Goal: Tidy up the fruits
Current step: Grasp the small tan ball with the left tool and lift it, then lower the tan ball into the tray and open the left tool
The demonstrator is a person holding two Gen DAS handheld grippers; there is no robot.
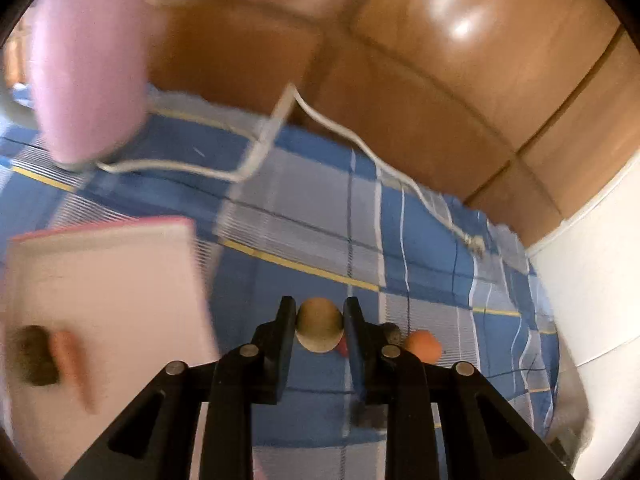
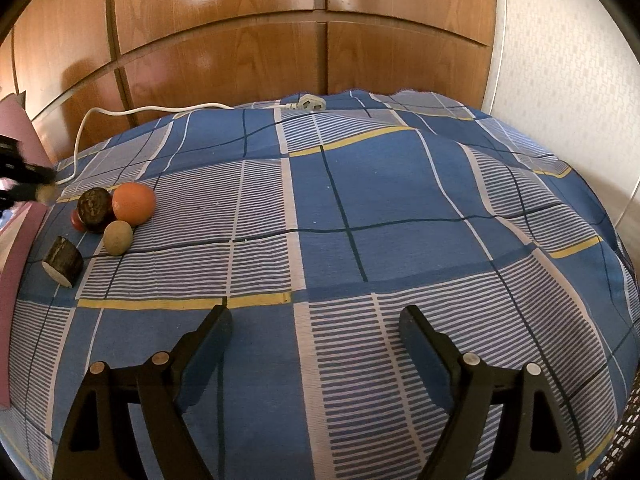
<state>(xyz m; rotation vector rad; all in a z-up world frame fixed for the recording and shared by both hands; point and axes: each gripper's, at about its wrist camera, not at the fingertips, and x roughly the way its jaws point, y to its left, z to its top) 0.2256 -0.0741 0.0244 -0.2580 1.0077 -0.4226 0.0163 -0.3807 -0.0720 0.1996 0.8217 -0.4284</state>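
The left gripper [image 1: 320,330] was clamped on a small tan fruit [image 1: 319,330], both pads pressing its sides; the fruit sat between the fingertips, clear of the blue checked cloth [image 1: 312,208]. The left wrist view was blurred, consistent with a hand in transit. A pale board [image 1: 108,292] with a pink edge lay to the left of the held fruit in that view; a dark piece [image 1: 36,356] and an orange-pink piece [image 1: 72,360] rested on it, too smeared to identify.

Judgement on the step in hand: carrying the tan fruit to the board appeared to be the aim; the grip should be kept firm, as a round fruit held only at its sides may roll out; it should be lowered onto a bare part of the board, apart from the two pieces, and released only once it rests there.

The right gripper [image 2: 316,328] hung with jaws spread wide and nothing between them, above bare cloth [image 2: 380,200]. The remaining fruits lay well apart from it, at the far left of its view: an orange [image 2: 134,203], a second tan fruit [image 2: 117,237] touching it, a dark round piece [image 2: 95,205], a small red fruit [image 2: 77,220] partly hidden behind that piece, and a dark cut piece [image 2: 63,262] nearer the cloth's left edge. A white cable [image 2: 120,114] ran along the far edge.
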